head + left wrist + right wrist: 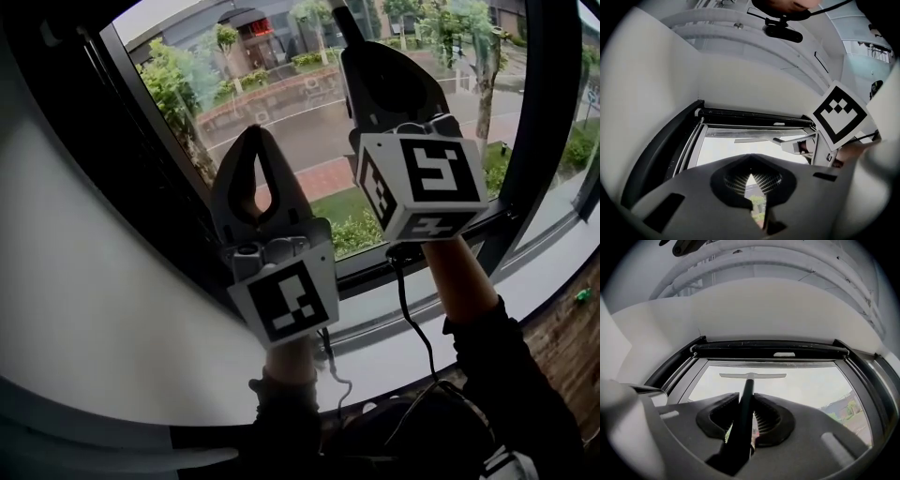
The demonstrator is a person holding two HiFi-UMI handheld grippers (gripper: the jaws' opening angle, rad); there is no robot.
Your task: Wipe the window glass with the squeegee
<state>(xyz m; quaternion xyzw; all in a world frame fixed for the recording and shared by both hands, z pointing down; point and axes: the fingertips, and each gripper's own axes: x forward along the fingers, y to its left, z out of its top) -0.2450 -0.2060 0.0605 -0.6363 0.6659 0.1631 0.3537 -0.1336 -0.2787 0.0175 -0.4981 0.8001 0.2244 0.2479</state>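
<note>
My right gripper [349,33] is raised against the window glass [309,122] and is shut on the black handle of the squeegee [337,17], whose head is out of the head view. In the right gripper view the handle [742,420] runs up between the jaws of the right gripper [746,420] to the pale blade [752,376], which lies level just under the top of the pane [811,387]. My left gripper [258,150] hangs lower and to the left, shut on nothing. From the left gripper [751,164] the blade [754,139] shows above right.
A black window frame [539,112] bounds the pane, with a dark blind housing [768,350] along the top. A white sill [534,281] runs below and a white wall [84,281] stands at the left. A cable [412,323] hangs from the right gripper.
</note>
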